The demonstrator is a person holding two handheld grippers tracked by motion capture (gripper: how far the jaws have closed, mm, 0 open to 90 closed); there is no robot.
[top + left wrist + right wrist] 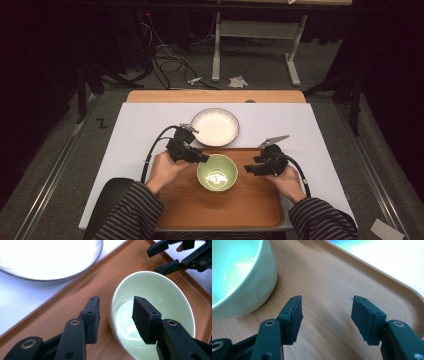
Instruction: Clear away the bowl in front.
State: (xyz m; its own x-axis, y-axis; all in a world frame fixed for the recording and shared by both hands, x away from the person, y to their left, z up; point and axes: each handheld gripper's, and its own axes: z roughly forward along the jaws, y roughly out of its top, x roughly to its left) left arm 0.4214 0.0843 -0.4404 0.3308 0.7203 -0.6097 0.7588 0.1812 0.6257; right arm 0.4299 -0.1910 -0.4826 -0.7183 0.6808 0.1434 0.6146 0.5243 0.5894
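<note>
A pale green bowl [217, 172] [155, 297] [234, 270] stands empty on a wooden tray [250, 200] [75, 300] [332, 277]. My left gripper [204, 158] [116, 315] straddles the bowl's left rim, one jaw outside and one over the inside. Its pads stand off the rim, so it is open. My right gripper [250, 167] [325, 312] hovers open over bare tray just right of the bowl, with nothing between its jaws. It also appears in the left gripper view as the right gripper [172, 257] beyond the bowl.
A white plate [215, 126] [45, 260] lies on the white table cover [140, 130] just behind the tray's far edge. Beyond the table, cables [165, 60] and a desk frame [255, 35] stand on the floor. The person's striped sleeves [135, 210] enter from below.
</note>
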